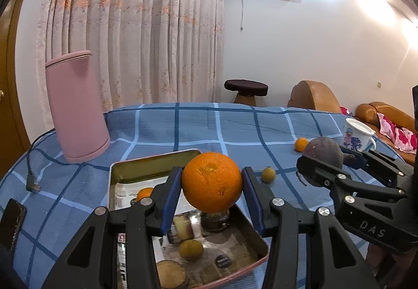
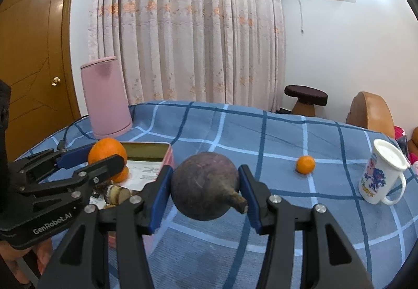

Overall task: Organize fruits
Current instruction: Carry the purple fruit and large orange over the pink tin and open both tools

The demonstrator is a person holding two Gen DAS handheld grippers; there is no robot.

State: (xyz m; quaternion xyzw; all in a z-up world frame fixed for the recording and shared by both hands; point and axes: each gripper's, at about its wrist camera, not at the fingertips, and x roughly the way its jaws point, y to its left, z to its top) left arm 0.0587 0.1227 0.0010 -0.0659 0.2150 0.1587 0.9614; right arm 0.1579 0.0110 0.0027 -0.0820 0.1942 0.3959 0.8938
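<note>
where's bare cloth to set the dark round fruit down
Free: the checked cloth between the tin tray and the small orange, and the patch between that orange and the white mug. Crowded: the tray, holding small fruits, with the left hand-held gripper and its big orange over it.

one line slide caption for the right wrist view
Right gripper holds a dark purple fruit above the checked cloth.

Large orange [image 1: 212, 182]: pebbled, slightly glossy peel. Purple fruit [image 2: 205, 187]: dull, rough, dusty skin. Tray [image 1: 154, 158]: shiny metal. Checked cover [image 1: 235, 127] on counter: matt woven cloth. Pink canister [image 1: 75, 106]: smooth matt. Mug [image 2: 378, 176]: glossy. Fingers [image 1: 171, 200]: matt blue pads on black plastic.
</note>
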